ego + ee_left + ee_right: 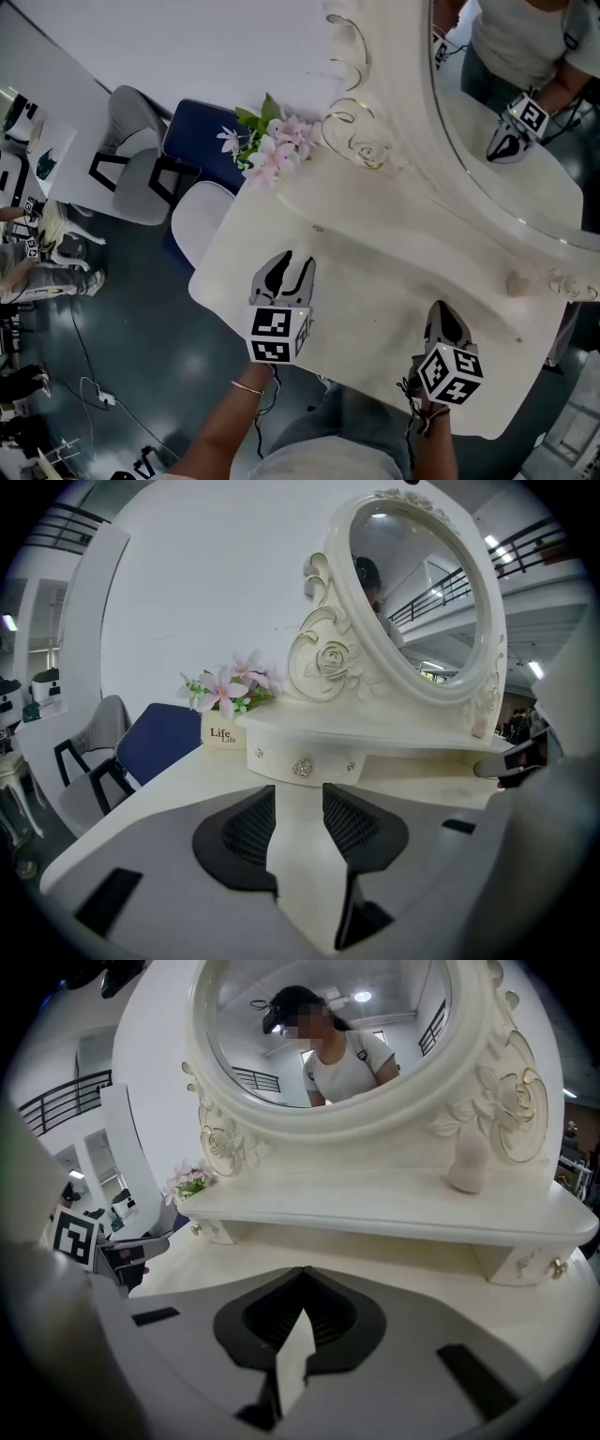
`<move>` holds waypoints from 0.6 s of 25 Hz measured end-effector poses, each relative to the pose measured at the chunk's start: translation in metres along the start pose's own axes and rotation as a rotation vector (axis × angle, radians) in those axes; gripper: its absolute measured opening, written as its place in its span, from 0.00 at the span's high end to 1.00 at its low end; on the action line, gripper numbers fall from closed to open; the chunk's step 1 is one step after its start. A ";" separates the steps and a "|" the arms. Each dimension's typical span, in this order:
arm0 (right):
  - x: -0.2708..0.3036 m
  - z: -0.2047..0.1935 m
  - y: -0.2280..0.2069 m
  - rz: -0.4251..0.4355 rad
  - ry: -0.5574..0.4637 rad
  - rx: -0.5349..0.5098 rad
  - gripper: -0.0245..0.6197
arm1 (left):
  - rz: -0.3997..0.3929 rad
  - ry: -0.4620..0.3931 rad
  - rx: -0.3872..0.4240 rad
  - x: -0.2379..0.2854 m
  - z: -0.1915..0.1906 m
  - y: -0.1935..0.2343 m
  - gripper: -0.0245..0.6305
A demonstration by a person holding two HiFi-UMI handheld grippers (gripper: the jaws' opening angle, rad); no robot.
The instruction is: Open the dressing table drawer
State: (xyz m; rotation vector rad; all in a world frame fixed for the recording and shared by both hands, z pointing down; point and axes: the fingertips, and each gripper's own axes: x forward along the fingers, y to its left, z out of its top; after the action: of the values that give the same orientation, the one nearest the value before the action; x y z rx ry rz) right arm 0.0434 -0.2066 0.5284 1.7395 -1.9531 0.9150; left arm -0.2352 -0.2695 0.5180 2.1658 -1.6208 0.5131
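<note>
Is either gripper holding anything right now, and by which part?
Nothing is held. The left gripper has its jaws apart over bare tabletop, short of the drawer knob; the right gripper has its jaws together on nothing.

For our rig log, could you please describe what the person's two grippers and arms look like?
Both the left gripper and the right gripper have grey bodies with black ribbed jaw pads, and each carries a white cube with black square markers. Dark cables trail near the wrists. The left wrist wears a thin bracelet; no sleeves show.
</note>
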 end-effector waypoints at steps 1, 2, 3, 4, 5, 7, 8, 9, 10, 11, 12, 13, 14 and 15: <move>0.001 -0.001 -0.003 -0.006 0.001 0.005 0.95 | 0.000 0.001 0.002 0.004 0.001 0.001 0.71; 0.002 -0.001 -0.005 -0.012 0.002 0.011 0.95 | -0.001 0.004 0.005 0.007 0.001 0.001 0.71; 0.002 -0.002 -0.007 -0.017 0.003 0.017 0.95 | -0.003 0.008 0.011 0.010 0.001 0.002 0.71; 0.003 -0.002 -0.008 -0.021 0.004 0.023 0.95 | -0.006 0.013 0.018 0.012 0.001 0.002 0.71; 0.004 -0.003 -0.010 -0.025 0.005 0.028 0.95 | -0.008 0.018 0.025 0.015 0.001 0.002 0.71; 0.007 -0.003 -0.012 -0.032 0.006 0.035 0.95 | -0.015 0.024 0.037 0.020 0.001 0.003 0.71; 0.008 -0.003 -0.013 -0.035 0.006 0.038 0.95 | -0.018 0.027 0.041 0.023 0.001 0.002 0.71; 0.009 -0.002 -0.014 -0.037 0.006 0.041 0.95 | -0.021 0.030 0.046 0.025 0.002 0.002 0.71; 0.010 -0.002 -0.015 -0.039 0.006 0.044 0.95 | -0.024 0.032 0.050 0.028 0.002 0.002 0.71; 0.011 -0.002 -0.015 -0.041 0.006 0.046 0.95 | -0.026 0.033 0.054 0.030 0.003 0.002 0.71; 0.012 -0.002 -0.016 -0.043 0.007 0.046 0.95 | -0.028 0.034 0.058 0.033 0.003 0.002 0.71; 0.013 -0.002 -0.016 -0.045 0.008 0.046 0.95 | -0.030 0.036 0.062 0.035 0.003 0.002 0.71; 0.014 -0.002 -0.017 -0.048 0.009 0.047 0.95 | -0.033 0.040 0.067 0.038 0.003 0.001 0.71; 0.014 -0.003 -0.018 -0.051 0.010 0.049 0.95 | -0.037 0.044 0.074 0.041 0.002 0.001 0.71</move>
State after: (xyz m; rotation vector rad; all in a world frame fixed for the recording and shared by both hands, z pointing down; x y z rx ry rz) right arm 0.0577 -0.2158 0.5435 1.7995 -1.8859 0.9604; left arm -0.2248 -0.3044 0.5366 2.2178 -1.5587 0.6142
